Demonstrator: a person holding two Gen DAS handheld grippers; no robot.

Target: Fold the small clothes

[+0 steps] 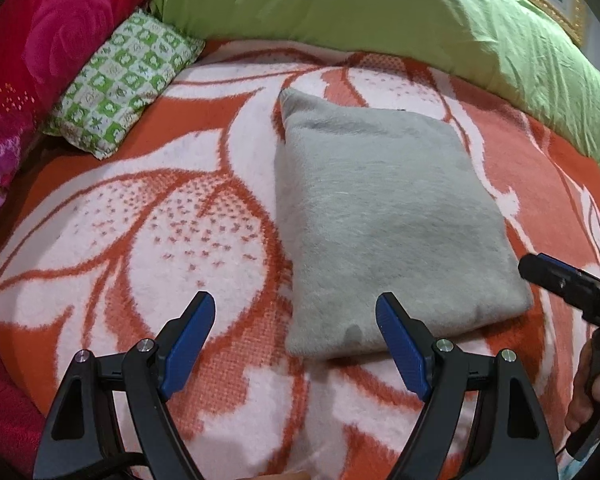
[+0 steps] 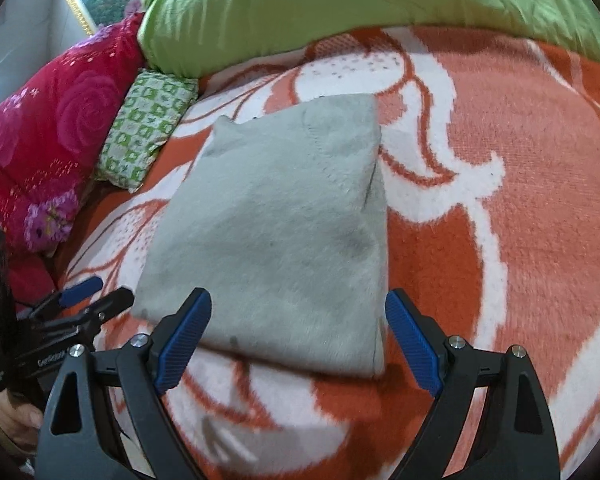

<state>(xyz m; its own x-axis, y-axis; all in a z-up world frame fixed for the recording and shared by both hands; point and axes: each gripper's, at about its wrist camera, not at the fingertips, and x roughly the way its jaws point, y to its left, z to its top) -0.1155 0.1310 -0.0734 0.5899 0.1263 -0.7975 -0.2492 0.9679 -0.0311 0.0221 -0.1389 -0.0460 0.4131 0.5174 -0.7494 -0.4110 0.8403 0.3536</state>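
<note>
Two tools hang over a bed, each with its blue-padded jaws spread wide and nothing gripped. Nearest in the left wrist view, the left tool (image 1: 295, 312) hovers just short of the near edge of a folded grey garment (image 1: 384, 216); its right-hand pad overlaps that edge in the picture, though contact cannot be told. In the right wrist view, the right tool (image 2: 298, 310) likewise straddles the near edge of the same garment (image 2: 276, 232) without pinching it. A hand (image 2: 14, 416) shows at the lower left of that view, holding the other tool.

Beyond the jaws, the garment lies flat as a rough rectangle on an orange and white flowered blanket (image 1: 148, 216). Further back to the left rests a small green-checked pillow (image 1: 120, 84), against a red rose-patterned cushion (image 1: 48, 36). Farthest off, a lime green duvet (image 1: 360, 12) runs along the back of the bed.
</note>
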